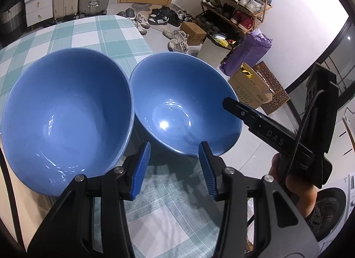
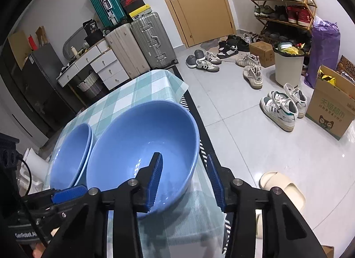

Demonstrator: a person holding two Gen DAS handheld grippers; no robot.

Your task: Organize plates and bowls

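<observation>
left wrist view: two blue bowls side by side on the checked bench (image 1: 93, 34), left bowl (image 1: 66, 120) and right bowl (image 1: 184, 105). left gripper (image 1: 175, 167) fingers narrowly parted, nothing held.
right wrist view: right gripper (image 2: 184, 180) fingers straddle the right bowl (image 2: 142, 147) rim, not pressing.

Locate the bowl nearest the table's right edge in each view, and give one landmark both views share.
Left wrist: the right bowl sits centre, right of the left bowl, above the left gripper.
Right wrist: the same bowl fills the centre; the right gripper straddles its near-right rim.
Shared landmark: the shoe rack, top right in both.
</observation>
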